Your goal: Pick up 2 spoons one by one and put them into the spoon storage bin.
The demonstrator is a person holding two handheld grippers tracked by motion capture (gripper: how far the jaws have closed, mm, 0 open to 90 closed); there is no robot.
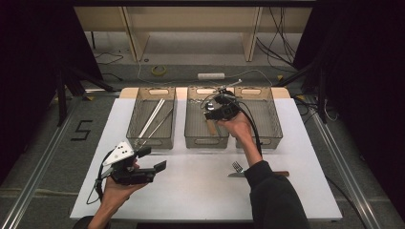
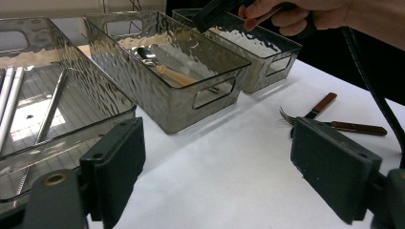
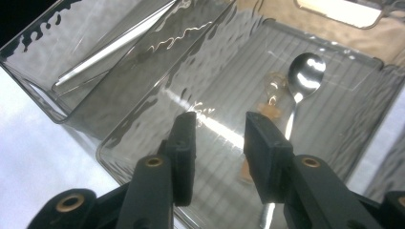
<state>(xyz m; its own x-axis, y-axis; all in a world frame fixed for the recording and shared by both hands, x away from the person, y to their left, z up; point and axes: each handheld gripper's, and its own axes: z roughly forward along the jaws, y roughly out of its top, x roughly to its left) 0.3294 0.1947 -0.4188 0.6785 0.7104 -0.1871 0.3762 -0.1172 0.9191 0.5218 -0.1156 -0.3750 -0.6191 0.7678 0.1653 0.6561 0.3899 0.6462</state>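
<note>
Three clear smoky bins stand in a row at the far side of the white table (image 1: 191, 191). My right gripper (image 1: 211, 114) hangs over the middle bin (image 1: 205, 141) and points down into it. Its jaws (image 3: 217, 129) are open with nothing between them. Below them a spoon (image 3: 305, 71) with a wooden handle lies on the bin floor. My left gripper (image 1: 153, 159) hovers over the table's front left, wide open and empty (image 2: 215, 157). A fork (image 1: 237, 167) and a knife (image 2: 358, 128), both wooden-handled, lie on the table near the right forearm.
The left bin (image 1: 150, 141) holds several long metal and white sticks (image 1: 152, 117). The right bin (image 1: 270, 114) stands beside the middle one. Cables trail from both grippers. Dark curtains and floor surround the table.
</note>
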